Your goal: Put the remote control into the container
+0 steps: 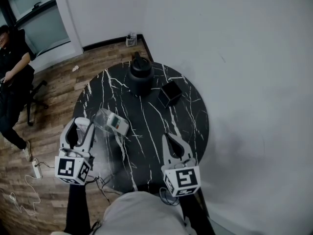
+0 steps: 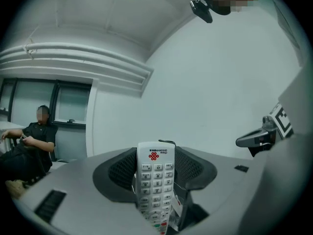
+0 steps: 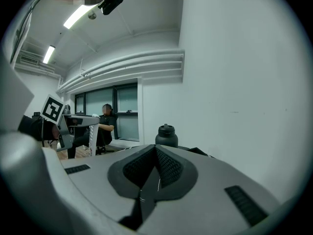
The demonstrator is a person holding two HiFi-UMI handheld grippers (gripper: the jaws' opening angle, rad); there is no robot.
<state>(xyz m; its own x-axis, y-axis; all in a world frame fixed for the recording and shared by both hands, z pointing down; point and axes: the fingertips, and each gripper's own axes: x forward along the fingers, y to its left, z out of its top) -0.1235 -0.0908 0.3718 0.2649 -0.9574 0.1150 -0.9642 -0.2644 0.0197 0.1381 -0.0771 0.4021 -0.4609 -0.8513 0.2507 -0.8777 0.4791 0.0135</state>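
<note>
A white remote control [image 2: 155, 180] with grey keys and a red logo stands upright between the jaws of my left gripper [image 2: 155, 166], which is shut on it. In the head view my left gripper [image 1: 80, 127] is over the table's left edge, just left of a clear plastic container [image 1: 111, 122] that lies on the black marble table [image 1: 186, 126]. An open black square box [image 1: 169, 93] stands further back. My right gripper [image 1: 168, 137] is shut with nothing in it, over the table's near right part; its pads [image 3: 166, 168] meet.
A black jug with a lid [image 1: 141, 75] stands at the table's far side. A white wall runs close along the right. A seated person [image 1: 12, 67] is at the far left on the wooden floor, and cables with a power strip [image 1: 36, 169] lie there.
</note>
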